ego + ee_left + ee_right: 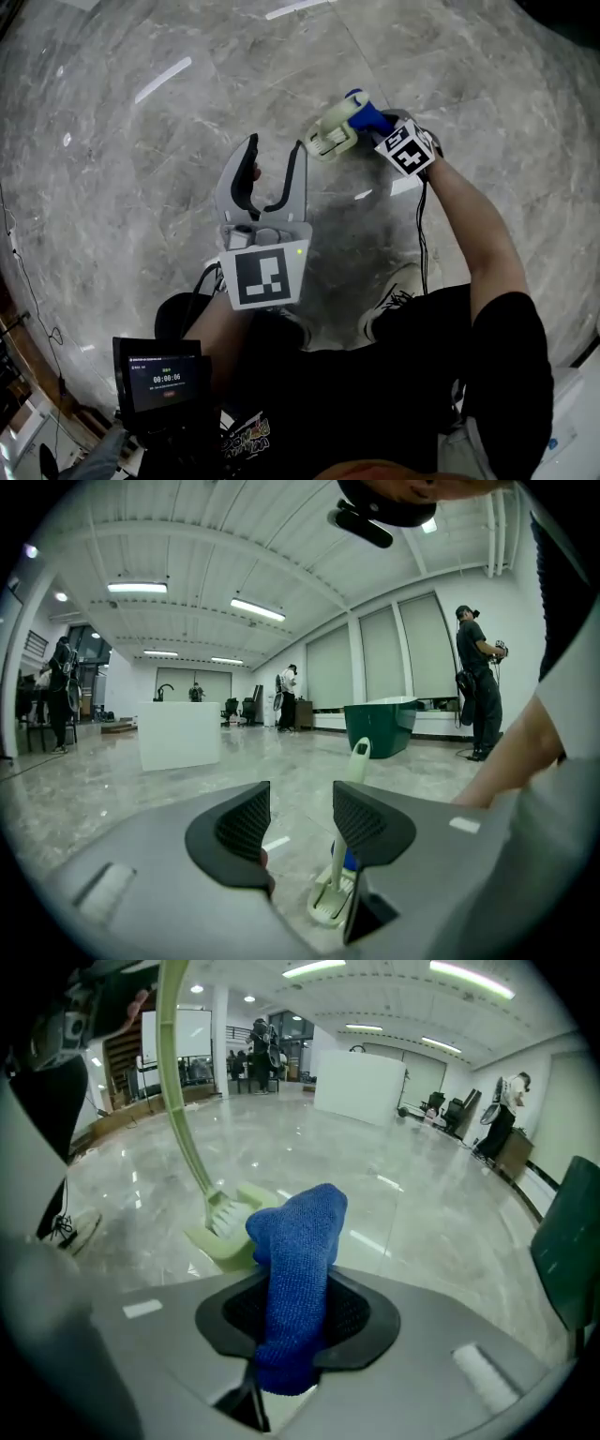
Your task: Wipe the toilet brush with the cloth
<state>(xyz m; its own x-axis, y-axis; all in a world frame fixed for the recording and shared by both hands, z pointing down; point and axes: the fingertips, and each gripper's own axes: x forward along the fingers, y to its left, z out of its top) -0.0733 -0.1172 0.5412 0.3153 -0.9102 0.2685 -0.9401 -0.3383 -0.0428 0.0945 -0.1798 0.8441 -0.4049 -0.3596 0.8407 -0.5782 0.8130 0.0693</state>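
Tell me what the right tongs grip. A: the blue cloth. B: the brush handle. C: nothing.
A: the right gripper view shows the right tongs shut on the cloth, with the brush standing beyond them.

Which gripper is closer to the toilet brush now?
Right. The right gripper, shut on the blue cloth, is beside the toilet brush; the left gripper, open and empty, stands farther back.
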